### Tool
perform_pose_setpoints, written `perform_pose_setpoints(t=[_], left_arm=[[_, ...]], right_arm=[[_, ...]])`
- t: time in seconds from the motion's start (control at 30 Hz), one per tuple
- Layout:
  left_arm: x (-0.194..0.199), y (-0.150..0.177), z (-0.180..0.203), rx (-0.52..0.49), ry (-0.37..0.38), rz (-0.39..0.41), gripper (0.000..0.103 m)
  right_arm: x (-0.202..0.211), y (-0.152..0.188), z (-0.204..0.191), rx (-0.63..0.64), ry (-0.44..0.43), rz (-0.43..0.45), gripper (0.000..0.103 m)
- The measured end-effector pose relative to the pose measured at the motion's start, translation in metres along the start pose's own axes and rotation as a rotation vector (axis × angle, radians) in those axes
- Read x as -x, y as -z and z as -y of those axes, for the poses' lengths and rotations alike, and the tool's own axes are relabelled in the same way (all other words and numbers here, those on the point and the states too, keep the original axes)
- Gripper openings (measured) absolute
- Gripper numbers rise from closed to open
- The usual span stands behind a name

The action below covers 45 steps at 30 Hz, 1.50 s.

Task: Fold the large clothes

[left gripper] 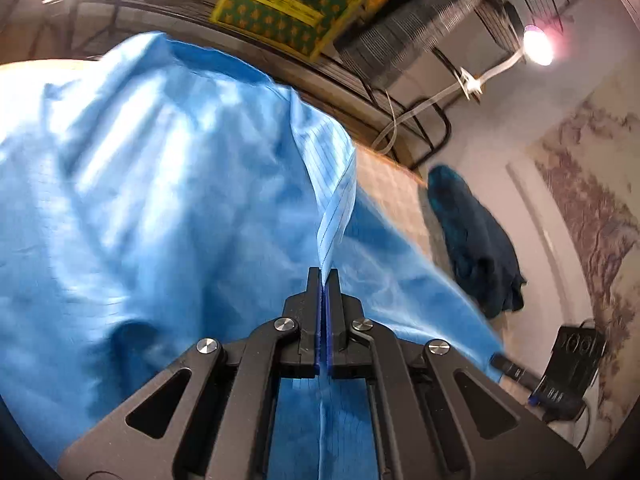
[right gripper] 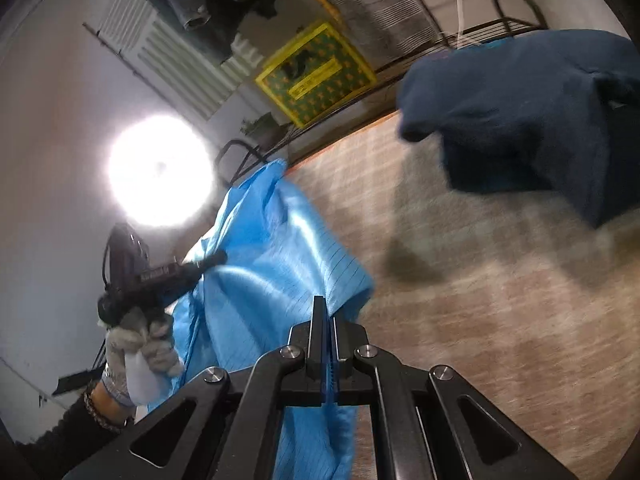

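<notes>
A woven, tan mat-like surface (right gripper: 460, 300) carries the clothes, apparently a bed. A dark blue garment (right gripper: 520, 120) lies bunched on it toward one end. The light blue garment (left gripper: 160, 200) drapes over the other part, partly lifted.

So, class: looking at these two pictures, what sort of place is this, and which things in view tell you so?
Probably a room in a home, used as a workspace. A metal rack holds a green and yellow patterned box, a bare lamp lights a plain wall, and a light blue garment lies over a woven mat.
</notes>
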State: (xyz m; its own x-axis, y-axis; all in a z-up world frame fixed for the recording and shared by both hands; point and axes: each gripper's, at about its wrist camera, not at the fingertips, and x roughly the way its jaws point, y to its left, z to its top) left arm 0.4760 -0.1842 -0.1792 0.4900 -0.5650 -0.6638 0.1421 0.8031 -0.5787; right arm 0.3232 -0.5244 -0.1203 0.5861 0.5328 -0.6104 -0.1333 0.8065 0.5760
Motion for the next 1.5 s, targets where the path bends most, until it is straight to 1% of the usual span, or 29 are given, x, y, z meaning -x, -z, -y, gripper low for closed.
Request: perform_pose_setpoints(t=[0.07, 0.13, 0.2, 0.27, 0.3, 0.33, 0.37, 0.4, 0.43, 0.5, 0.6, 0.67, 0.7, 0.77, 0.8, 0.83, 0.9, 0.93, 1.0, 1.03, 1.1, 1.13, 1.2, 1.23, 1.27, 1.3, 1.37, 1.43, 1.5], left_arm=[[0.012, 0.008, -0.012, -0.008, -0.088, -0.022, 0.000], [0.018, 0.013, -0.015, -0.060, -0.163, -0.040, 0.000], [0.023, 0.008, -0.015, -0.056, -0.158, -0.034, 0.000], [0.029, -0.009, -0.003, -0.082, -0.162, 0.014, 0.004], [0.029, -0.017, 0.005, -0.105, -0.166, 0.034, 0.015], [0.023, -0.031, 0.018, -0.143, -0.166, 0.040, 0.035], [0.016, -0.041, 0.025, -0.170, -0.172, 0.026, 0.044], [0.008, -0.052, 0.033, -0.195, -0.179, 0.018, 0.049], [-0.001, -0.064, 0.041, -0.219, -0.189, 0.011, 0.049], [-0.019, -0.086, 0.054, -0.258, -0.236, 0.017, 0.049], [-0.050, -0.107, 0.058, -0.286, -0.236, -0.053, 0.049], [-0.072, -0.118, 0.056, -0.290, -0.273, -0.090, 0.049], [-0.081, -0.123, 0.054, -0.280, -0.267, -0.109, 0.049], [-0.096, -0.126, 0.052, -0.276, -0.248, -0.137, 0.042], [-0.102, -0.127, 0.052, -0.284, -0.257, -0.142, 0.033], [-0.104, -0.126, 0.051, -0.281, -0.264, -0.139, 0.021], [-0.112, -0.129, 0.049, -0.272, -0.254, -0.142, 0.002], [-0.114, -0.130, 0.052, -0.284, -0.257, -0.137, 0.000], [-0.113, -0.131, 0.056, -0.293, -0.248, -0.107, 0.000], [-0.107, -0.134, 0.054, -0.272, -0.230, -0.062, 0.000], [-0.097, -0.140, 0.047, -0.219, -0.209, 0.003, 0.000], [-0.088, -0.146, 0.037, -0.159, -0.189, 0.052, 0.000], [-0.076, -0.154, 0.020, -0.080, -0.151, 0.105, 0.000], [-0.073, -0.155, 0.014, -0.061, -0.147, 0.118, 0.000], [-0.072, -0.157, 0.008, -0.049, -0.165, 0.132, 0.000], [-0.071, -0.158, 0.004, -0.037, -0.179, 0.145, 0.000], [-0.076, -0.160, 0.000, -0.023, -0.247, 0.141, 0.000], [-0.082, -0.161, 0.004, -0.038, -0.260, 0.093, 0.000], [-0.080, -0.158, 0.010, -0.064, -0.267, 0.079, 0.000]], right_arm=[[-0.002, 0.005, -0.014, 0.062, -0.015, -0.020, 0.000], [-0.006, 0.011, -0.031, 0.131, -0.026, -0.043, 0.000], [-0.010, 0.015, -0.039, 0.163, -0.023, -0.059, 0.000], [-0.014, 0.017, -0.043, 0.174, -0.025, -0.070, 0.000], [-0.016, 0.017, -0.043, 0.170, -0.027, -0.073, 0.000], [-0.016, 0.018, -0.042, 0.168, -0.027, -0.073, 0.000], [-0.016, 0.018, -0.043, 0.168, -0.028, -0.074, 0.000], [-0.015, 0.018, -0.043, 0.170, -0.024, -0.073, 0.000], [-0.015, 0.018, -0.042, 0.170, -0.023, -0.073, 0.000], [-0.015, 0.018, -0.042, 0.169, -0.026, -0.074, 0.000], [-0.017, 0.020, -0.041, 0.171, -0.025, -0.082, 0.000], [-0.019, 0.019, -0.040, 0.170, -0.029, -0.086, 0.000], [-0.020, 0.019, -0.040, 0.169, -0.027, -0.086, 0.000], [-0.022, 0.019, -0.039, 0.170, -0.028, -0.087, 0.000], [-0.025, 0.019, -0.039, 0.170, -0.029, -0.089, 0.000], [-0.027, 0.019, -0.038, 0.171, -0.027, -0.092, 0.000], [-0.032, 0.019, -0.037, 0.171, -0.020, -0.098, 0.000], [-0.035, 0.020, -0.036, 0.167, -0.017, -0.104, 0.000], [-0.039, 0.023, -0.035, 0.164, -0.008, -0.113, 0.000], [-0.041, 0.023, -0.034, 0.164, -0.004, -0.116, 0.000], [-0.041, 0.024, -0.031, 0.155, 0.004, -0.116, 0.000], [-0.040, 0.023, -0.028, 0.143, 0.008, -0.110, 0.000], [-0.037, 0.019, -0.022, 0.125, 0.027, -0.089, 0.000], [-0.036, 0.016, -0.019, 0.121, 0.037, -0.080, 0.000], [-0.034, 0.013, -0.016, 0.116, 0.045, -0.072, 0.000], [-0.033, 0.009, -0.012, 0.109, 0.053, -0.060, 0.000], [-0.031, 0.000, -0.004, 0.092, 0.072, -0.033, 0.000], [-0.032, -0.011, 0.004, 0.076, 0.111, -0.014, 0.000], [-0.032, -0.016, 0.015, 0.036, 0.128, -0.008, 0.000]])
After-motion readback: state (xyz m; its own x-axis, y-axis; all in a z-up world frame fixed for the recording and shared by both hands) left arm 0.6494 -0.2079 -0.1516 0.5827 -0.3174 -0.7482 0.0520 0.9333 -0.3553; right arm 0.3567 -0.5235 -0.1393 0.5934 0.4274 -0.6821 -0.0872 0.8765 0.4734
